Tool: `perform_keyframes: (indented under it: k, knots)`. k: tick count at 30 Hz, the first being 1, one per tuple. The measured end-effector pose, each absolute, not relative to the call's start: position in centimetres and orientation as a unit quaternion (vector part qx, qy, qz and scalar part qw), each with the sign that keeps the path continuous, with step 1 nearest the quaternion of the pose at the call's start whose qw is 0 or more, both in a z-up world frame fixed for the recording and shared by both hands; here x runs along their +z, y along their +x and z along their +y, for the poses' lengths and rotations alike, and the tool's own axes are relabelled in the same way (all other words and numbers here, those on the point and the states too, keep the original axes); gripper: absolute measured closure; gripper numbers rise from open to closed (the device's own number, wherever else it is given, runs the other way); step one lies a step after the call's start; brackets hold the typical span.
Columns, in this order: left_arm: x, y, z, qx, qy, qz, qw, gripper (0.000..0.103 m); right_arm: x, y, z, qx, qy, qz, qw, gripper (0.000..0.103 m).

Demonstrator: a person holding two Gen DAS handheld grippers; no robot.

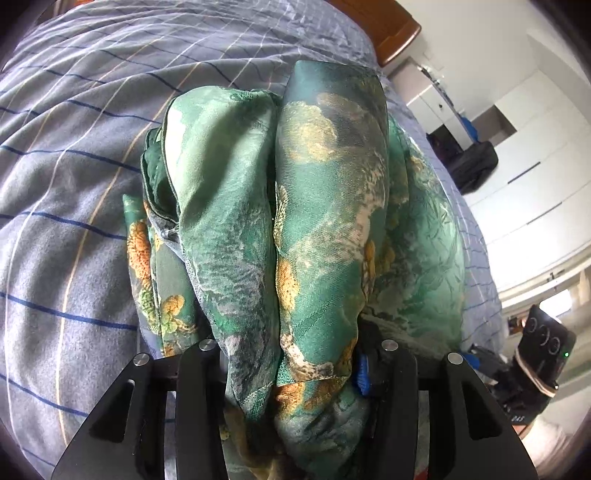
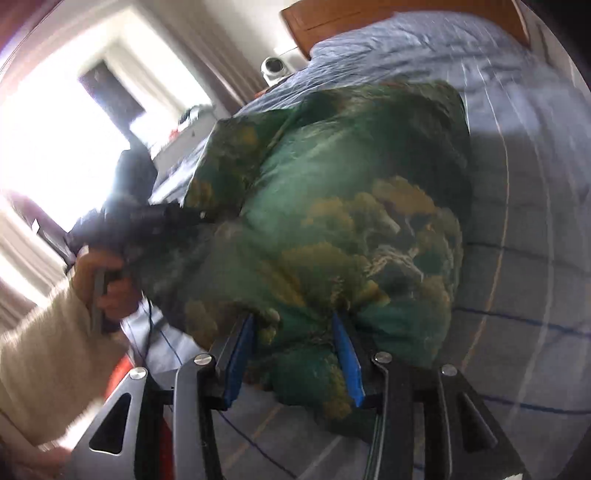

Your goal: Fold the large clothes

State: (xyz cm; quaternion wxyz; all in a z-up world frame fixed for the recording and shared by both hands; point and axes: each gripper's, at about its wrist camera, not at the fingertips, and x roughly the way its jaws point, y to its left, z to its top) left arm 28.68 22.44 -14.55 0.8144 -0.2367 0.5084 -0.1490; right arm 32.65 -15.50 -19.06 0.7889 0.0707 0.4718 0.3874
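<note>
A large green garment (image 1: 295, 206) with orange and cream flower print lies bunched on the bed; it also shows in the right wrist view (image 2: 343, 221). My left gripper (image 1: 295, 369) has thick folds of it draped between and over its fingers, which hide the jaws; only a blue pad (image 1: 364, 373) shows on the right. My right gripper (image 2: 295, 332) stands open with blue pads (image 2: 347, 354) apart, and the garment's near edge bulges between them. The left gripper also shows in the right wrist view (image 2: 192, 216), held by a hand at the garment's left side.
The bed has a grey-blue checked cover (image 1: 74, 155) and a wooden headboard (image 1: 384, 26). White wardrobes (image 1: 532, 177) and a black bag (image 1: 472, 166) stand beside the bed. A bright window (image 2: 55, 129) and a small white camera (image 2: 273, 68) are on the other side.
</note>
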Motion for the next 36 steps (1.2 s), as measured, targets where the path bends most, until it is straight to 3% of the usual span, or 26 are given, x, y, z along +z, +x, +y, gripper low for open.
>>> perform_keyframes:
  k: [5,11,14,20,23,36]
  knots:
    - [-13.4,28.6,21.7,-0.133,-0.239,0.519,0.81,0.049,-17.2,33.0,-16.1,0.389,0.068,0.479,0.784,0.059]
    - [-7.7,26.1,22.6,-0.137,-0.256,0.487,0.824,0.023,-11.4,32.5,-15.3,0.391,0.029,0.418,0.819,0.059]
    - [-6.6,24.2,25.3,-0.143,-0.3,0.445,0.832,0.005,-10.1,33.1,-12.3,0.418,-0.003,0.401,0.815,0.059]
    - [-12.0,22.8,29.8,-0.126,-0.4,0.451,0.788,0.004,-16.2,34.2,-2.8,0.45,-0.107,0.451,0.763,0.057]
    - [-13.9,23.4,28.3,-0.172,-0.406,0.458,0.772,0.004,-18.1,32.5,-0.8,0.427,-0.159,0.42,0.785,0.057]
    - [-17.0,30.2,23.2,-0.164,-0.359,0.512,0.763,0.0,-17.4,31.1,-1.7,0.408,-0.151,0.404,0.804,0.057]
